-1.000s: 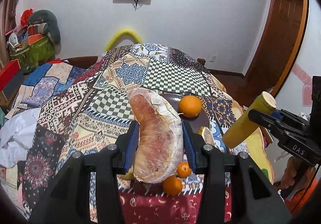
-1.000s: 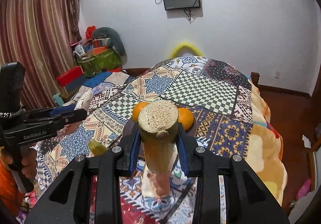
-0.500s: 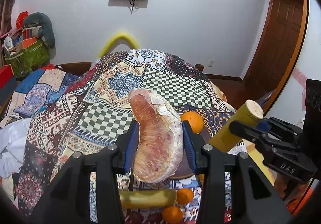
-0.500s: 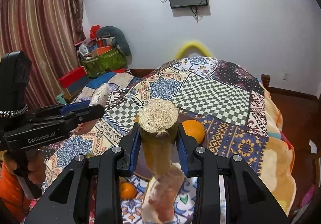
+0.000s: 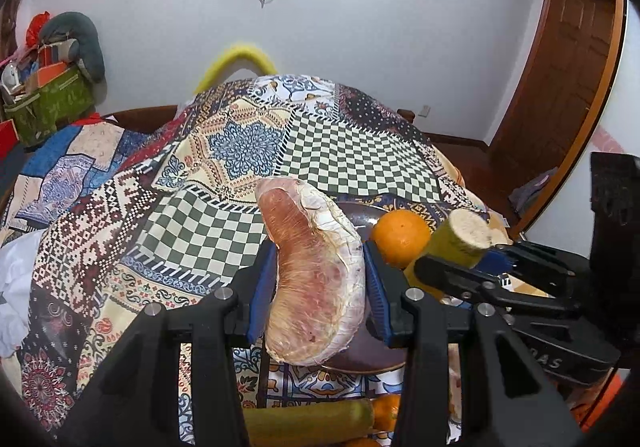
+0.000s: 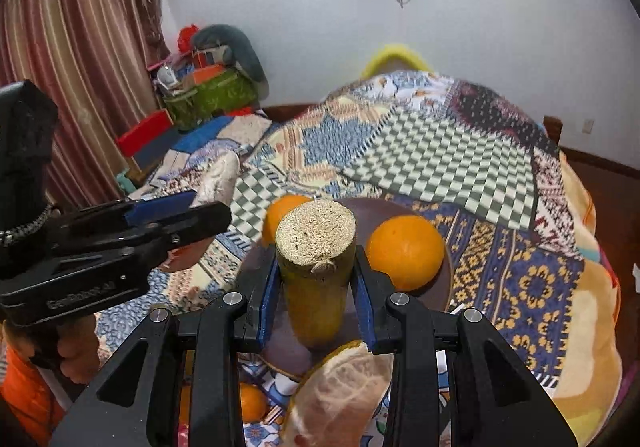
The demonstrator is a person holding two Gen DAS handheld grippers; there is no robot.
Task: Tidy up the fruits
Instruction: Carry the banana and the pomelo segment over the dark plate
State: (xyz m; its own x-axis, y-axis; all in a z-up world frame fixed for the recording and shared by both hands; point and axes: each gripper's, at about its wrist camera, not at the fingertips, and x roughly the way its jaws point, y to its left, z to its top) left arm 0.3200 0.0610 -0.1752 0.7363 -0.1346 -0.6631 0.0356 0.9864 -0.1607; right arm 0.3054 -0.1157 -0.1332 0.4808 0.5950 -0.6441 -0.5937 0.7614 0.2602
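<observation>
- Patchwork quilt (image 5: 224,151) spreads ahead of both grippers.
- Dark plate (image 6: 404,207), a second ago well ahead, now lies right under both; drop-off seems near.
- Left gripper (image 5: 318,283) clamps pomelo wedge (image 5: 316,271).
- Right gripper (image 6: 316,283) clamps cane piece (image 6: 316,267).
- Two oranges (image 6: 404,251) just ahead crowd the plate.
- Loose cane piece (image 5: 308,415) below left gripper.

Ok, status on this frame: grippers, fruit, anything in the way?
Left gripper shut on pomelo wedge. Right gripper shut on sugarcane piece. Both above dark plate, two oranges already on it. Grippers close together.
</observation>
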